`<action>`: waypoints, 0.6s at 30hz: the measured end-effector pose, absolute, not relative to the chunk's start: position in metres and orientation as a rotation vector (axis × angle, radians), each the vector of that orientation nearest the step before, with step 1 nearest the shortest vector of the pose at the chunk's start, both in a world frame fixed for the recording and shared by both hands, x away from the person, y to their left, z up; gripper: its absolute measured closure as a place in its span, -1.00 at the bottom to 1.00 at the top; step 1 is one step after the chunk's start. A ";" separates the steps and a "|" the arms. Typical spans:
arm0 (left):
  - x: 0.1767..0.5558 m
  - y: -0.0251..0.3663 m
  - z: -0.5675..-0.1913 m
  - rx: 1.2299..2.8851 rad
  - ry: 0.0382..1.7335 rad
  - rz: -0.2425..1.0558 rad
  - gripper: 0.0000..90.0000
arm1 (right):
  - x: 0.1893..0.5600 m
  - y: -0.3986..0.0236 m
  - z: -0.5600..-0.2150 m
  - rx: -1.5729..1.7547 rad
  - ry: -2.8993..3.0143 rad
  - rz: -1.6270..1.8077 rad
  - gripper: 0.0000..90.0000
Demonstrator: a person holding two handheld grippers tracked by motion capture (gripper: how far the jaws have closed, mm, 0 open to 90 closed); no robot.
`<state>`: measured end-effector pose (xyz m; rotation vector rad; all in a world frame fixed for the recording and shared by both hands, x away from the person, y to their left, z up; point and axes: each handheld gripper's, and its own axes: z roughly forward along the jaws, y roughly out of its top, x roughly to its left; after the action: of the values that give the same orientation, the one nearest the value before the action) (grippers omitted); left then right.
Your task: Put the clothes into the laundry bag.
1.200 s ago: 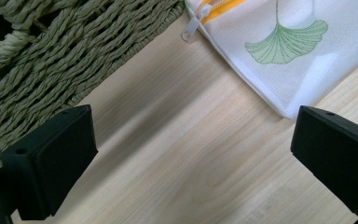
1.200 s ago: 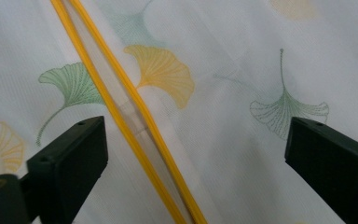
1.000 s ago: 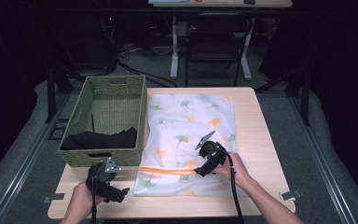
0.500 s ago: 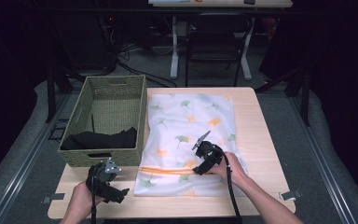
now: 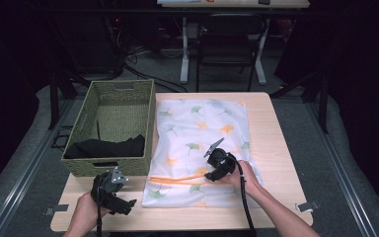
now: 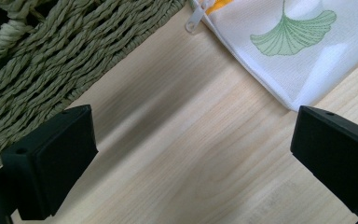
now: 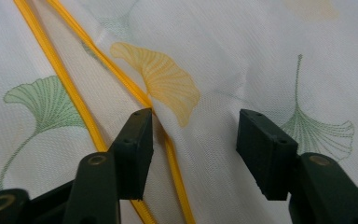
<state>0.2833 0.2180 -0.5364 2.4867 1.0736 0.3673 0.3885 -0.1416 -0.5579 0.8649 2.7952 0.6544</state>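
While closing, right tongs (image 7: pixel 193 154) half-spread astride one mesh bag's (image 5: pixel 202 128) two orange zipper tapes (image 7: pixel 74 100); left tongs (image 6: pixel 191 158) wide, one basket (image 5: pixel 121 101).

A dim lab or recording studio: a bare wooden table (image 5: pixel 276 148) stands on a grey floor mat (image 5: pixel 321 128) between dark curtains, with loose cables (image 5: pixel 143 54), an office chair (image 5: pixel 227 44) and another desk (image 5: pixel 232 4) at the far side.

Your two claws are black. The left claw (image 5: pixel 128 205) has a grey three-cornered plate on top. The right claw (image 5: pixel 208 175) has flat pads with little screw holes. A black cable trails from each.
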 end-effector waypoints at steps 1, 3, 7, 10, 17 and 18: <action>0.283 0.218 -0.536 2.489 1.074 0.369 -0.99 | 0.388 -0.141 -0.558 0.872 2.791 0.653 0.12; 0.283 0.217 -0.536 2.488 1.066 0.375 -0.99 | 0.387 -0.141 -0.557 0.871 2.789 0.658 0.26; 0.282 0.217 -0.536 2.491 1.062 0.372 -0.99 | 0.390 -0.136 -0.556 0.886 2.785 0.652 0.49; 0.282 0.218 -0.536 2.490 1.065 0.375 -0.99 | 0.391 -0.133 -0.556 0.896 2.772 0.643 0.63; 0.283 0.220 -0.537 2.473 1.068 0.370 -0.99 | 0.395 -0.125 -0.555 0.919 2.761 0.589 0.87; 0.283 0.220 -0.537 2.473 1.067 0.369 -0.99 | 0.395 -0.125 -0.555 0.919 2.761 0.589 0.87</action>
<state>0.2826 0.2205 -0.5370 2.4732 1.0669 0.3687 0.3954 -0.1246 -0.5546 0.9187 2.7607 0.5889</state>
